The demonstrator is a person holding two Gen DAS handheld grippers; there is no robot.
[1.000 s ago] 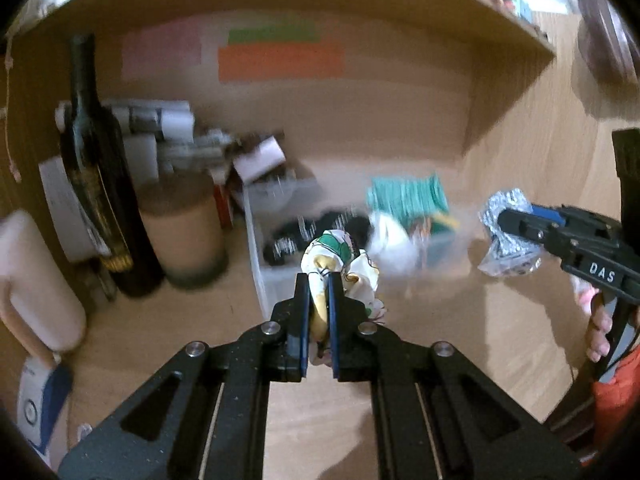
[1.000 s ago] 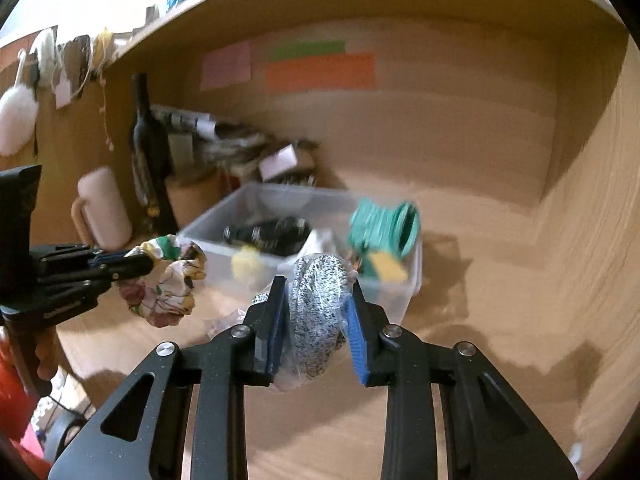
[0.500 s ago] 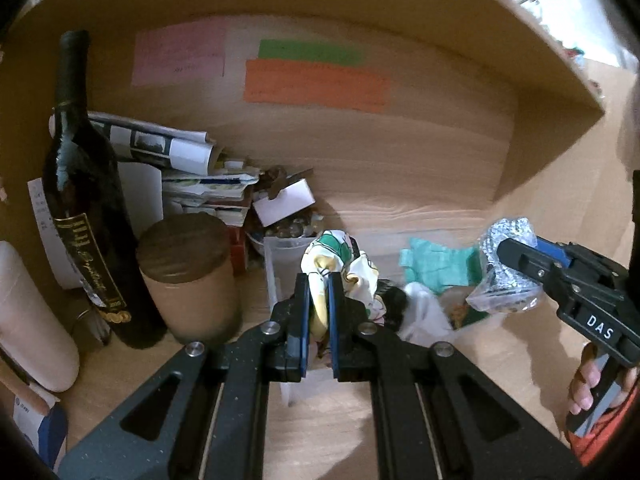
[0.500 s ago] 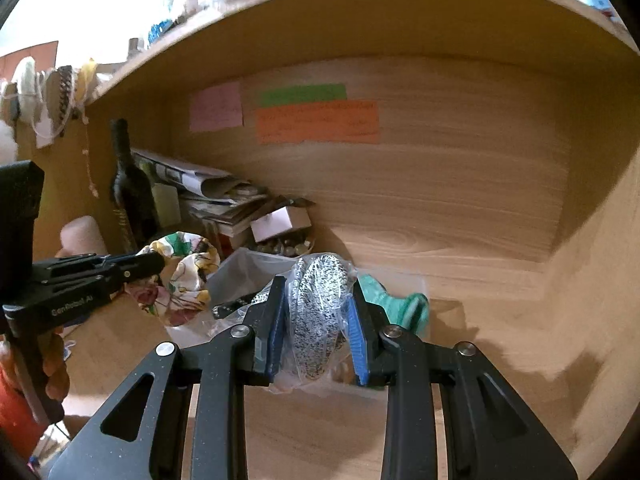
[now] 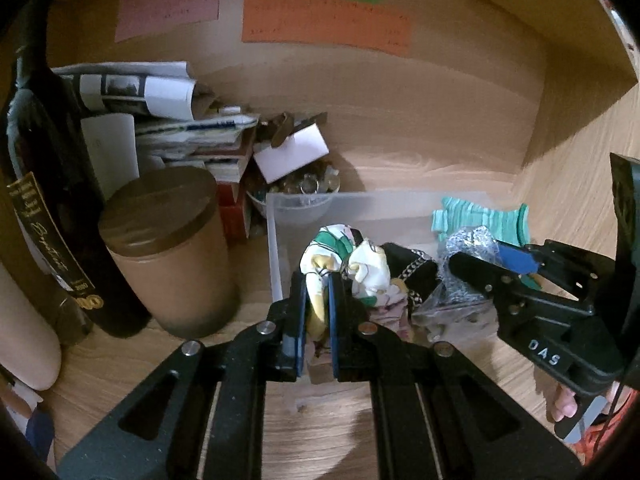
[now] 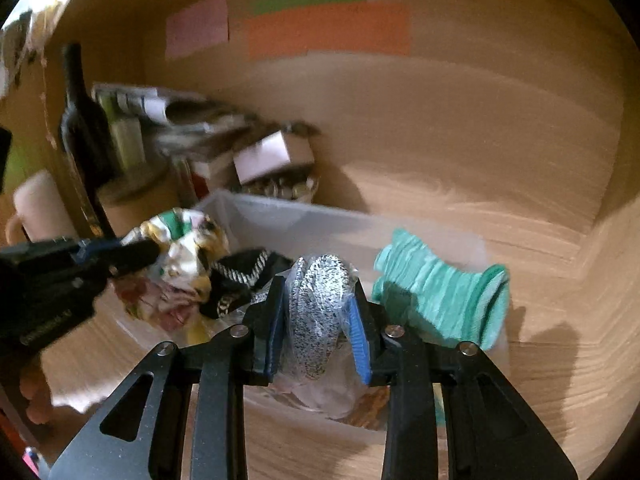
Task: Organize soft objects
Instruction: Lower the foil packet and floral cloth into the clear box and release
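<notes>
My left gripper point(image 5: 315, 312) is shut on a floral cloth scrunchie point(image 5: 352, 264) and holds it over the near left part of a clear plastic bin point(image 5: 360, 208). It also shows in the right wrist view point(image 6: 180, 256). My right gripper point(image 6: 316, 320) is shut on a silver speckled item in a clear bag point(image 6: 320, 304), held over the bin's point(image 6: 304, 224) near side. That item shows in the left wrist view point(image 5: 468, 244). A teal knitted piece point(image 6: 440, 300) and a black patterned cloth point(image 6: 240, 276) lie in the bin.
A dark wine bottle point(image 5: 44, 200), a brown lidded canister point(image 5: 168, 248), stacked papers point(image 5: 168, 120) and a cup of small objects point(image 5: 304, 188) stand left and behind the bin. The wooden shelf wall carries coloured notes point(image 5: 324, 20).
Both grippers have moved forward and down toward the bin with their loads. The bin now fills more of both views.
</notes>
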